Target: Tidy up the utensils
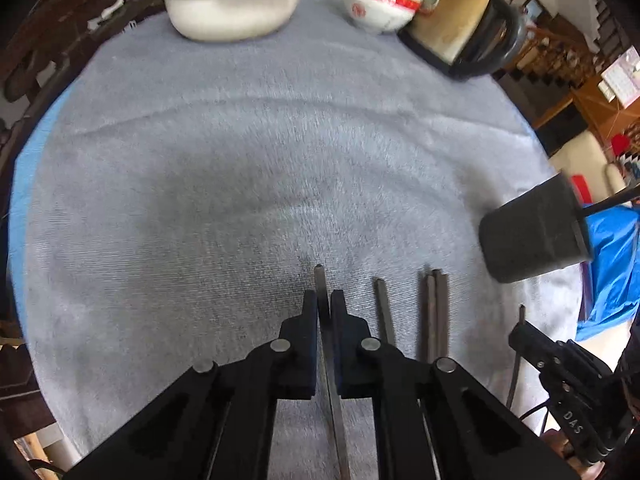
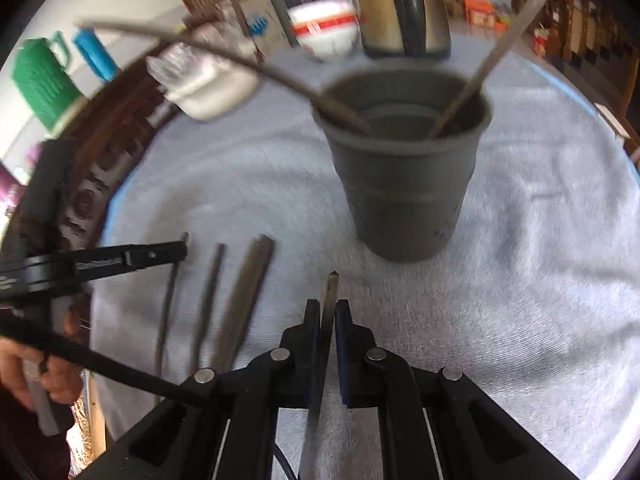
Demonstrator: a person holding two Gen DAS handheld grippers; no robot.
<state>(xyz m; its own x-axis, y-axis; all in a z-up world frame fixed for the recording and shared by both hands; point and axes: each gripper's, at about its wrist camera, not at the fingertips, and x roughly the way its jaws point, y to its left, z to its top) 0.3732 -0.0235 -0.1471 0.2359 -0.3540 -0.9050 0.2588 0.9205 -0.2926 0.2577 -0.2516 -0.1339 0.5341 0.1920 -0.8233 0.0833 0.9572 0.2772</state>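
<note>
Slippage is the risk nearest at hand: the left gripper [image 1: 324,300] is clamped on one thin dark chopstick [image 1: 319,280], the right gripper [image 2: 328,308] on another slim dark chopstick [image 2: 331,286], each pinched near one end, so either could pivot or drop. Loose dark chopsticks [image 1: 434,312] lie on the grey towel [image 1: 240,160] between them. Beyond stands the dark grey plastic cup [image 2: 404,184], holding two leaning utensils, light enough, I judge, to tip if nudged.

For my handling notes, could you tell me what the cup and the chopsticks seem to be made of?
Cup: likely matte dark grey plastic, with a dull even surface and moulded rim. Chopsticks: dark, probably wood or lacquered, slim with squared ends; blur leaves it open.
</note>
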